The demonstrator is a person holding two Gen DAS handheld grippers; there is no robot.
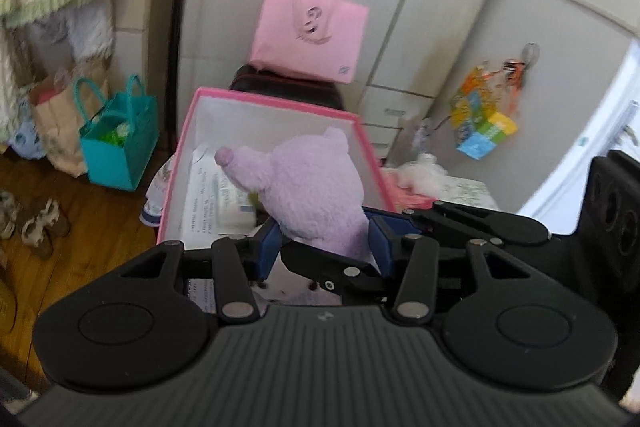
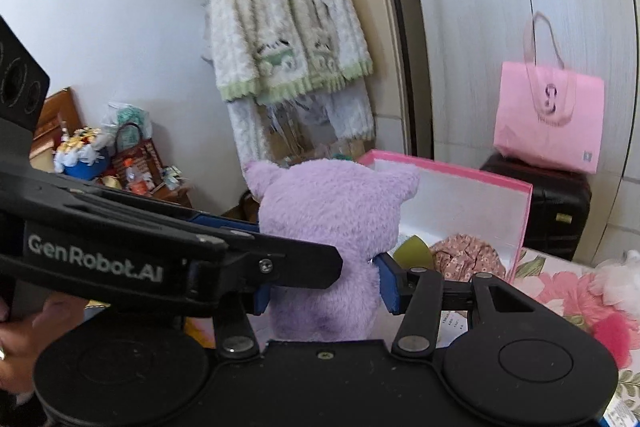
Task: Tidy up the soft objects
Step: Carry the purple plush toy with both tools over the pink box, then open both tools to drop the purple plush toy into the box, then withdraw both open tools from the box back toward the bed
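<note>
A lilac plush toy (image 1: 308,187) is held by both grippers over a pink-rimmed white box (image 1: 276,107). My left gripper (image 1: 326,241) is shut on the plush toy's lower body, blue pads pressing each side. My right gripper (image 2: 324,281) is shut on the same plush toy (image 2: 332,219), seen from behind with its two ears up. The left gripper's body crosses the right wrist view from the left. The box (image 2: 468,183) holds papers, a floral fabric piece (image 2: 468,255) and a yellow-green item.
A pink tote bag (image 1: 308,31) sits on a black case behind the box, against white wardrobe doors. A teal bag (image 1: 120,143) and paper bag stand on the wooden floor at left. A flowered bedspread (image 2: 560,299) lies at right. A fuzzy cardigan (image 2: 284,19) hangs on the wall.
</note>
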